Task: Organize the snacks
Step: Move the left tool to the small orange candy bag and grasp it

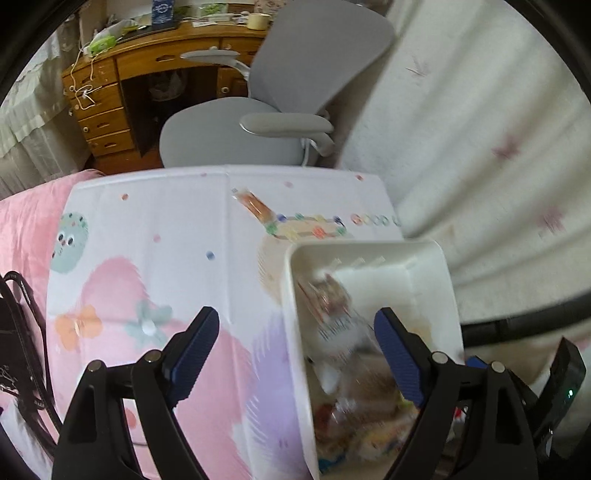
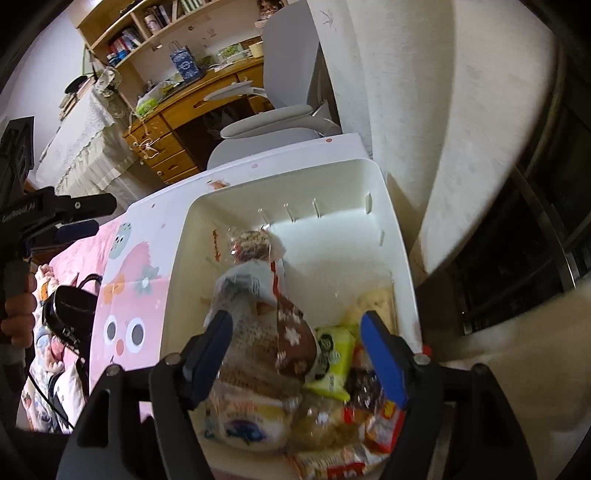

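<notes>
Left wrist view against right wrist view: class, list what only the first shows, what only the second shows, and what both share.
Only the left wrist view: a loose snack lying on the mat, outside the bin.
Only the right wrist view: the bookshelf, the left gripper seen from the side, and a yellow-green packet among the snacks.
Both: the white bin of snacks, the patterned mat, the grey chair, the wooden desk.

Room from my tongs: wooden desk [image 1: 122,77] with drawers at 11 o'clock, grey office chair [image 1: 280,107] at 12 tucked against it, bookshelf [image 2: 147,26] above the desk, pale floral curtain [image 1: 480,129] at 2, lace-covered cabinet [image 2: 81,140] at 10, soft daylight throughout.
</notes>
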Tool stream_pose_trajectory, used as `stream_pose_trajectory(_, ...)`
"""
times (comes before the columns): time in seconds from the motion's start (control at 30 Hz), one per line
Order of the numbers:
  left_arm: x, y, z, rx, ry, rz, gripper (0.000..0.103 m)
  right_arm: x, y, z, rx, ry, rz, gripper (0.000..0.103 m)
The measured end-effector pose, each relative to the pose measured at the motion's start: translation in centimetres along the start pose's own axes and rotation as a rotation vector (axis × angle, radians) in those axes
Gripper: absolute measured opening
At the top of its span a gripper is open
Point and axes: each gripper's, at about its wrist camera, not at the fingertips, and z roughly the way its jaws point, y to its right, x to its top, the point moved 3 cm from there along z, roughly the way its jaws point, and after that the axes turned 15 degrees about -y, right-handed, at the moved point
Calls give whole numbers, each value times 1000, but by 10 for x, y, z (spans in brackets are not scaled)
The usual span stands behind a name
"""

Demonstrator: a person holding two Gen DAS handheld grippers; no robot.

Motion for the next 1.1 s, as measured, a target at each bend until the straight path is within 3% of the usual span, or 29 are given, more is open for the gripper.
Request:
stream_pose_trajectory(0.27,56,-23,26,-2,-19,-47,85,33,-5,21,-23,-4,48,83)
stream_pose_trajectory(0.6,131,-37,80,11,-28,-93,85,42,-8,53,-34,-60,85,83)
stream_pose_trajectory(0.9,164,-47,140,53,-80,-125,80,21,-25,77,-41,-133,72,83)
stream_pose_trajectory(1.1,170,-47,169,60,-125,-120,69,16,-25,80,-62,-139,63,83)
